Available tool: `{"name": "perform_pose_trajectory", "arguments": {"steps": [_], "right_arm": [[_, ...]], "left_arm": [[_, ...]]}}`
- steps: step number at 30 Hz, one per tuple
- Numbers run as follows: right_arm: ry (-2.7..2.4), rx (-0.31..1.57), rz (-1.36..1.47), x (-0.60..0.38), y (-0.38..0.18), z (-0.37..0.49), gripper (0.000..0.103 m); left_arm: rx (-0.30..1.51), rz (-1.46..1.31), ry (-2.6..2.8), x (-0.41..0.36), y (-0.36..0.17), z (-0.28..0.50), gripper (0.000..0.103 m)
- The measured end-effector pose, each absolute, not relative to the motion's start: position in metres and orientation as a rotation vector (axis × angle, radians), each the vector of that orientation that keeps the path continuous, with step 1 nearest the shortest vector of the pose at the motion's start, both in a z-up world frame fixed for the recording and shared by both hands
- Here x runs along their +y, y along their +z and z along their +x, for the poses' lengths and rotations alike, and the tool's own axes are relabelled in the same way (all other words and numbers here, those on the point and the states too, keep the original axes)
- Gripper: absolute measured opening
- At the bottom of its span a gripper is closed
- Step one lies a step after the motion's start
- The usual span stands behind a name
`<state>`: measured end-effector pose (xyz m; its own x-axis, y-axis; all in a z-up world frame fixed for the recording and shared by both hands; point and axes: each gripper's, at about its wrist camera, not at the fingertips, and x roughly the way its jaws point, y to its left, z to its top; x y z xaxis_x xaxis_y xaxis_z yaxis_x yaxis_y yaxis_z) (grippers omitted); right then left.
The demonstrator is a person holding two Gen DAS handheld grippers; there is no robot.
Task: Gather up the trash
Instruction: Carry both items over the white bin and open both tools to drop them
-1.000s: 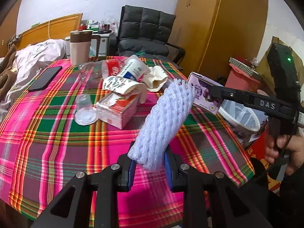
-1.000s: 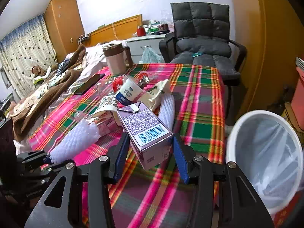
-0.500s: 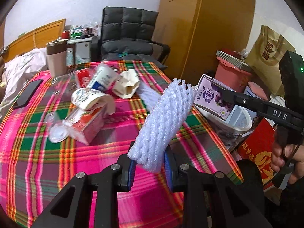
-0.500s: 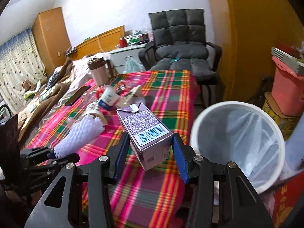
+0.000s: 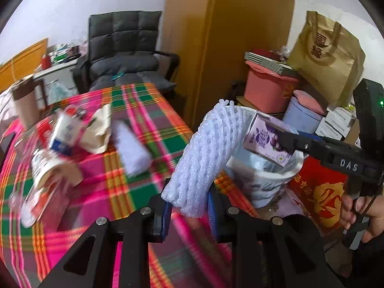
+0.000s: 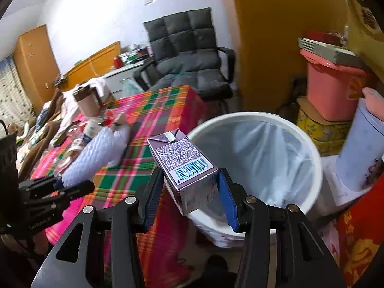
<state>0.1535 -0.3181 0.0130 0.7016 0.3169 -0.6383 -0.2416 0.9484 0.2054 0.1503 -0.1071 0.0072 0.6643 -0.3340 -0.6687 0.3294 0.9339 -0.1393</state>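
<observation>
- The step in hand is judged to be the carry to the bin: two pieces of trash are held clear of the worktop and are being brought to the white lined bin that stands just beside the worktop's edge.
- The left gripper is closed narrowly on the white foam fruit net, which is pinched at its lower end between the blue fingers and stands up, leaning toward the bin.
- The right gripper is clamped at a medium width on the purple drink carton, gripped by its sides with the barcode face up; in the right wrist view the carton is seen at the bin's near rim, partly over the opening.
- More trash is left on the worktop: a second foam net, crumpled paper, cups and a red-and-white carton, all blurred.
- The next move is judged to call for the carton being brought fully over the bin's mouth before the right fingers are parted.
- The foam net would then need to be carried past the rim likewise; being light, it may cling to a finger or catch on the rim.
</observation>
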Motion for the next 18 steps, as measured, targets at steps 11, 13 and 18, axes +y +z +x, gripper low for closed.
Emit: {"name": "perform_pose_trajectory", "arguments": {"steps": [11, 13, 18], "right_arm": [[0.235, 0.772, 0.123, -0.347, 0.002, 0.156, 0.048], [0.223, 0.785, 0.129, -0.351, -0.001, 0.157, 0.048], [0.21, 0.81, 0.134, -0.355, -0.005, 0.161, 0.048]], "left_arm": [[0.78, 0.046, -0.467, -0.16, 0.002, 0.189, 0.027], [0.789, 0.055, -0.481, -0.168, -0.001, 0.196, 0.027], [0.81, 0.069, -0.503, -0.182, -0.007, 0.209, 0.027]]}}
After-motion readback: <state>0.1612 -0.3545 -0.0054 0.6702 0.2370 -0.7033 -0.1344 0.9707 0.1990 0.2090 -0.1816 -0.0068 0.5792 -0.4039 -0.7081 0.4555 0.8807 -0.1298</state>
